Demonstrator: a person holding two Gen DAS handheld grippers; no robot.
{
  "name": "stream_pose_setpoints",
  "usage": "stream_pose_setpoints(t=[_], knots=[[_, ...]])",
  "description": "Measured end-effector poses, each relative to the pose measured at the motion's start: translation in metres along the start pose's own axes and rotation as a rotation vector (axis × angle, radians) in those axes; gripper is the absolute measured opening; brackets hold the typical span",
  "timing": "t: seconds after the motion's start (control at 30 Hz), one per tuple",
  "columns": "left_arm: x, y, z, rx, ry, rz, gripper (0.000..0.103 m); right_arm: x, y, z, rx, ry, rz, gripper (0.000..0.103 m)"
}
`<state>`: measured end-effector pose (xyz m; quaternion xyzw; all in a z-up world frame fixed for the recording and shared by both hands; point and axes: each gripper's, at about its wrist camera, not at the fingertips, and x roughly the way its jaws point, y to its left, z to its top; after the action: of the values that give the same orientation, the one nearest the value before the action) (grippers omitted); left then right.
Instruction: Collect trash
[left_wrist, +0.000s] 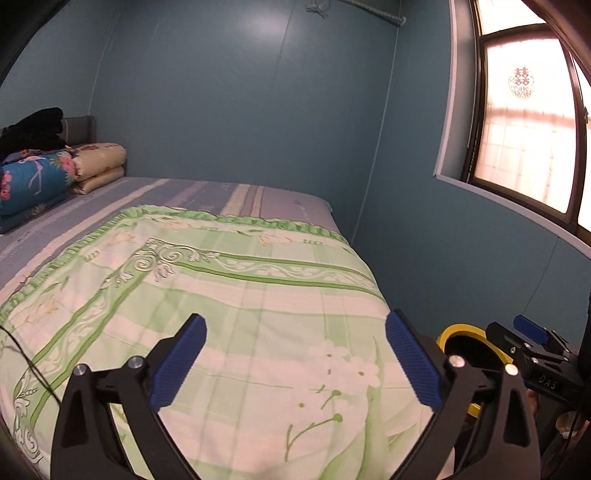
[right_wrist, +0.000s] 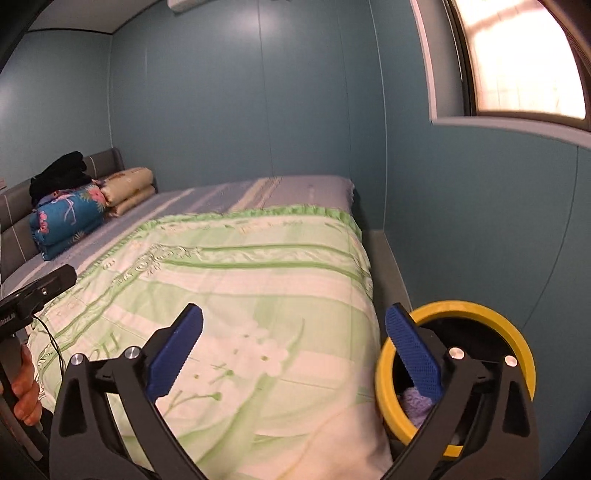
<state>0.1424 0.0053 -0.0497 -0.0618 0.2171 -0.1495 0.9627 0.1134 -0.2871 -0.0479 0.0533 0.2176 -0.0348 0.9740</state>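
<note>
both tools are spread wide and hold nothing: the left tool (left_wrist: 295, 365) and right tool (right_wrist: 295, 362) hover over the green quilt (right_wrist: 258, 280) on the bed (left_wrist: 280, 195). the yellow-rimmed bin (right_wrist: 517, 332) stands at four o'clock beside the bed, a purple scrap (right_wrist: 415, 404) inside. no loose trash shows on the quilt. a blind grab would likely pinch bedding, or a swing could tip the bin.

Teal walls (left_wrist: 240, 110), bed (left_wrist: 221, 199) with green quilt (right_wrist: 258, 266), bright window (left_wrist: 524, 122)
</note>
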Motion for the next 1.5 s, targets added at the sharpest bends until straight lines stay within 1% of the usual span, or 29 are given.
stream_pose_setpoints(t=[0.07,0.17,0.27,0.3,0.43,0.57,0.67,0.87,0.97,1.5], knots=[[-0.01,0.004,-0.001,-0.007,-0.013,0.005,0.095,-0.007,0.01,0.0,-0.024,-0.016,-0.025,0.095],[-0.022,0.008,-0.003,-0.021,-0.011,0.022,0.095,-0.016,0.023,-0.002,-0.026,-0.023,0.001,0.095],[-0.032,0.008,-0.007,-0.021,-0.024,0.036,0.095,-0.026,0.033,-0.004,-0.031,-0.045,-0.002,0.095],[-0.036,0.007,-0.009,-0.018,-0.028,0.028,0.095,-0.029,0.037,-0.005,-0.029,-0.054,0.003,0.095],[-0.045,0.004,-0.015,-0.013,-0.037,0.021,0.095,-0.032,0.044,-0.01,-0.02,-0.036,0.023,0.095],[-0.054,-0.003,-0.019,-0.002,-0.062,0.046,0.095,-0.037,0.047,-0.014,-0.014,-0.048,-0.001,0.095],[-0.057,-0.004,-0.021,-0.008,-0.063,0.035,0.095,-0.036,0.045,-0.016,-0.005,-0.043,-0.015,0.095],[-0.059,-0.005,-0.023,-0.012,-0.071,0.041,0.095,-0.03,0.044,-0.021,0.006,-0.022,-0.034,0.095],[-0.059,-0.003,-0.023,-0.021,-0.069,0.04,0.095,-0.028,0.043,-0.023,0.015,-0.011,-0.03,0.095],[-0.057,-0.001,-0.023,-0.029,-0.073,0.037,0.095,-0.021,0.042,-0.025,0.013,-0.008,-0.049,0.095]])
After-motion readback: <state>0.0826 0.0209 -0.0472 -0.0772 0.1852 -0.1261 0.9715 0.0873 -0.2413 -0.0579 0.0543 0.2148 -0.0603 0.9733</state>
